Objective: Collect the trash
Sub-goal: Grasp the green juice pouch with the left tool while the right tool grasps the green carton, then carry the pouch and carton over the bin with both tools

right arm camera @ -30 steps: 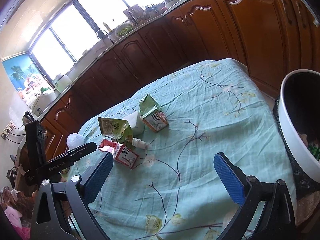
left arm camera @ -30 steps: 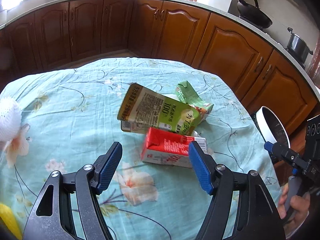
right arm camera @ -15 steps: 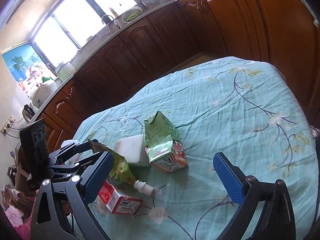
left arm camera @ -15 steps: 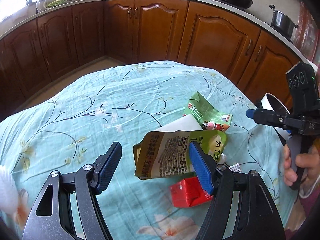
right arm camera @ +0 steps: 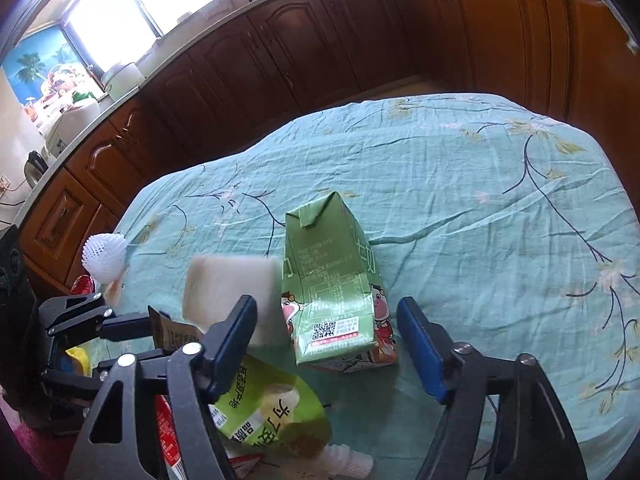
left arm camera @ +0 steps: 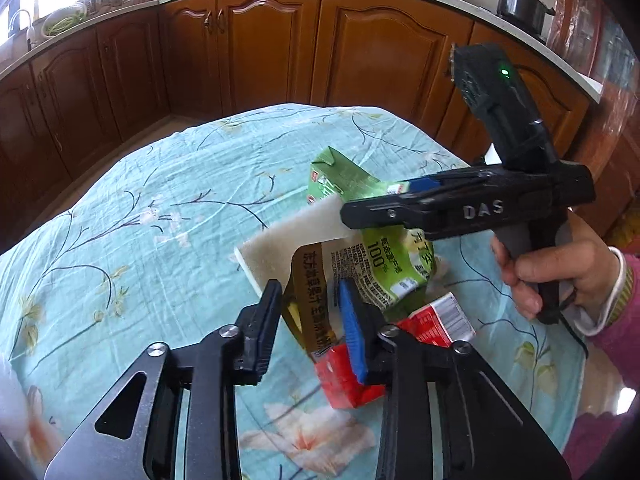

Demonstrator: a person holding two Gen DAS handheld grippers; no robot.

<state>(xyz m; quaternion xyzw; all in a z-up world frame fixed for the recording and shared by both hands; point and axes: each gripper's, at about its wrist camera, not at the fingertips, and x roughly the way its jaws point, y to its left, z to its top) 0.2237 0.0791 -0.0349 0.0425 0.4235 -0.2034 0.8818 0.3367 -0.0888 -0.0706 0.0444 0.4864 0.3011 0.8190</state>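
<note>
Two tools: both closing.
Left tool [left arm camera: 308, 312]: clenching juice pouch [left arm camera: 384, 272].
Right tool [right arm camera: 328, 344]: released, straddling green carton [right arm camera: 328, 280].
Table [right arm camera: 480, 184]: bearing both.

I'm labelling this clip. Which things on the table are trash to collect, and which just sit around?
Trash to collect:
- crumpled green juice pouch, in the left tongs
- green drink carton
- red carton
- white foam block

Lying about:
- white mesh ball
- floral teal tablecloth
- steel pot on the counter

Window glare, fisheye-warped dark edges
</note>
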